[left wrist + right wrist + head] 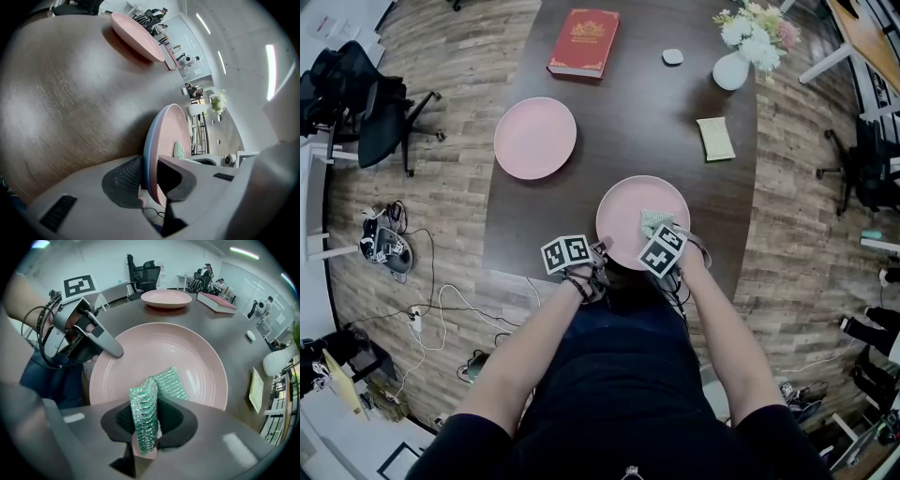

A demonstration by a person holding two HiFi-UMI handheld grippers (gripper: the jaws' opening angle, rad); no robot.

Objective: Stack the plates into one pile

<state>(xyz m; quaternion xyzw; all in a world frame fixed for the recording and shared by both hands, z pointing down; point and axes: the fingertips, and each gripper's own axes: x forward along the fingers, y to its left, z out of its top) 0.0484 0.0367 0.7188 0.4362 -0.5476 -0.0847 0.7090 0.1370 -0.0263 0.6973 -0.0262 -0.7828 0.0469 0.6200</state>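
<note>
While the left gripper (150, 178) is clamped onto the thin rim of the near plate (623, 208), a smooth, round, pale pink one with a shallow dish, the right gripper (146, 427) is pinching a green scrubbing cloth (166, 380) with a sparkly knitted weave. The cloth's folded up between those jaws and its loose end flops onto the middle of the near plate. That plate sits on the dark wood-grain table (656, 122), right at the person's edge. The far plate (535, 138), same pink and same shape, lies flat well beyond the near plate and off to its left, so the two aren't stacked yet. Further past the near plate there's a red hardback book (584, 41) with gold print. Beyond the near plate to the right, a rounded white vase (731, 71) holds pale flowers.
</note>
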